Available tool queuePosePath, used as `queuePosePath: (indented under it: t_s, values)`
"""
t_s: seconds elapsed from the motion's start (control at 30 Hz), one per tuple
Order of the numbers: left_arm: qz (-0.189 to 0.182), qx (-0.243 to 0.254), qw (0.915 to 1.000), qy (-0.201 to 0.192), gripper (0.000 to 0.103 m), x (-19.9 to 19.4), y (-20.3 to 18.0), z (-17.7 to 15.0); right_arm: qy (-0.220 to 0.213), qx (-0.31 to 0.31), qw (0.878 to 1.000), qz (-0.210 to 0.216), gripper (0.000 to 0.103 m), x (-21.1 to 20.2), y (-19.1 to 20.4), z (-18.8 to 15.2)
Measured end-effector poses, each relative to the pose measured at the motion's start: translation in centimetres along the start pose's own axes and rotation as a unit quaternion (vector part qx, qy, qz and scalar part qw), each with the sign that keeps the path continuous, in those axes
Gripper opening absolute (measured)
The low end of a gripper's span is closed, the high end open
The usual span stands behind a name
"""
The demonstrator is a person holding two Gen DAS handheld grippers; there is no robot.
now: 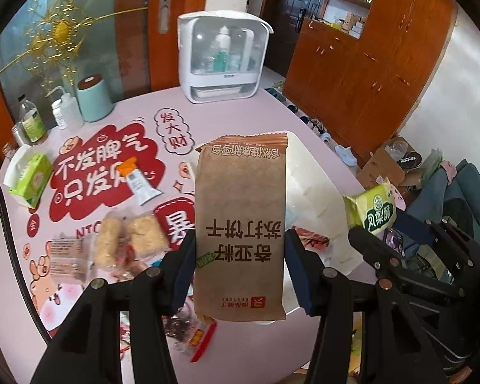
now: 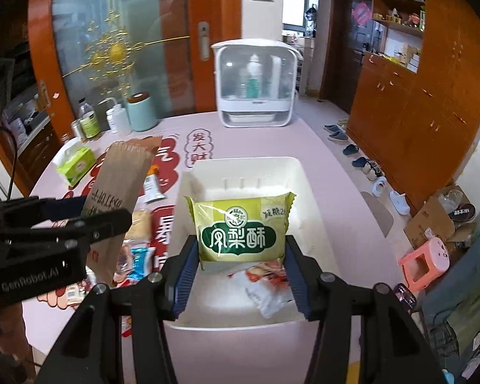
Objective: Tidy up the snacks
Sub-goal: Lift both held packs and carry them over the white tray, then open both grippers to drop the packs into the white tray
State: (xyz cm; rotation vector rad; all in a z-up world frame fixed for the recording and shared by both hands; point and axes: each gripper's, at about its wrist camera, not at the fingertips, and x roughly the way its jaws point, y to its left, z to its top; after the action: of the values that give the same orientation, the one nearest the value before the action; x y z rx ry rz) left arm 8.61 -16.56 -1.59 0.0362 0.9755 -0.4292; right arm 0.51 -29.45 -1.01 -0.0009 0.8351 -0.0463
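Risk: brown cracker pack [image 1: 240, 230] tall, pinched low, hangs beside white bin [image 2: 240, 172] rim, not over it; early release likely drops it on desk [image 2: 336, 160]. Both tools crowd same bin, collision possible. Left gripper [image 1: 240, 268] jaws half-open, clamped on brown pack. Right gripper [image 2: 241, 275] jaws half-open, gripping green pineapple-cake pack [image 2: 240, 227] above bin.

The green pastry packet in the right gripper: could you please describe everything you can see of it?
The green pastry packet is a glossy yellow-green plastic pillow pack with crimped ends, a round emblem, large white characters on a dark green label and a small panel in its top right corner. It looks sealed and full. The right gripper holds it by its lower side edges, jaws closed on it, face to the camera, roughly upright above the white bin. Nothing else touches it.
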Motion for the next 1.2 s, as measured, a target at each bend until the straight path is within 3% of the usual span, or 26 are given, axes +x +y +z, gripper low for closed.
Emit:
queuePosePath:
  t_s: [0.53, 1.03, 1.2]
  values:
    - [0.018, 0.023, 0.9994, 0.017, 0.052, 4.2, -5.6, 2.1, 0.006, 0.047, 0.999, -0.006, 0.053, 2.8, -5.9, 0.3]
    - [0.046, 0.027, 0.9986, 0.004, 0.053, 5.0, -5.8, 3.8, 0.019, 0.057, 0.998, -0.016, 0.057, 4.5, -6.4, 0.8]
    - [0.049, 0.022, 0.9986, -0.002, 0.068, 4.5, -5.0, 3.8, 0.021, 0.059, 0.998, -0.023, 0.057, 4.7, -6.5, 0.8]
